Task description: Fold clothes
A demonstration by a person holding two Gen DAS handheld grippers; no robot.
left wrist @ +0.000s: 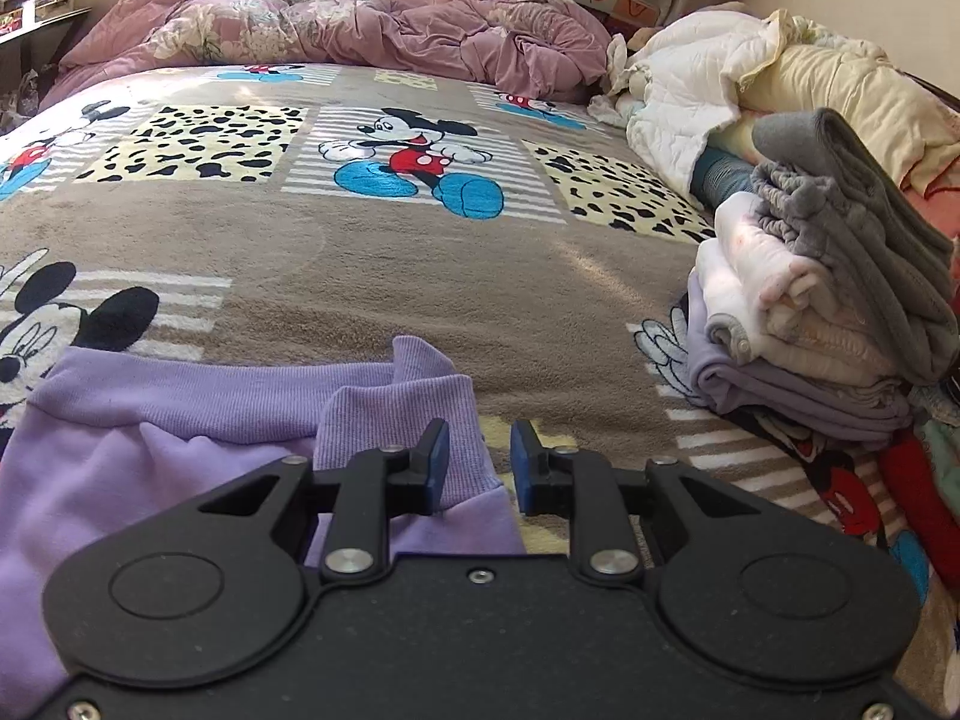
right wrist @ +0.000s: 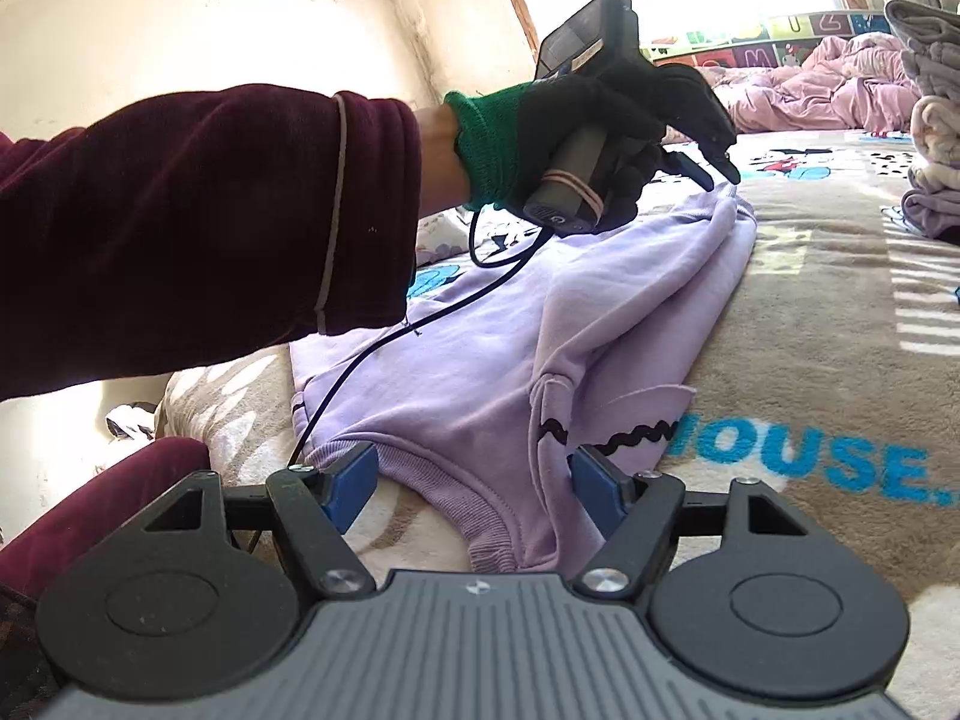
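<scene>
A lilac sweatshirt (right wrist: 492, 348) lies on the Mickey Mouse blanket (left wrist: 372, 264), partly folded, with a black zigzag print near its hem. In the left wrist view its ribbed cuff (left wrist: 396, 420) sits between and just beyond my left gripper's (left wrist: 479, 459) blue pads, which stand apart with a small gap. My right gripper (right wrist: 474, 489) is wide open, low over the sweatshirt's hem, its pads on either side of the ribbed edge. The gloved left hand holding the left gripper (right wrist: 702, 171) shows above the garment's far end.
A stack of folded clothes (left wrist: 828, 300) stands at the right of the bed, grey on top, lilac at the bottom. A crumpled pink duvet (left wrist: 336, 24) lies at the far end. White and cream bedding (left wrist: 750, 78) is piled far right. A cable (right wrist: 384, 348) trails over the sweatshirt.
</scene>
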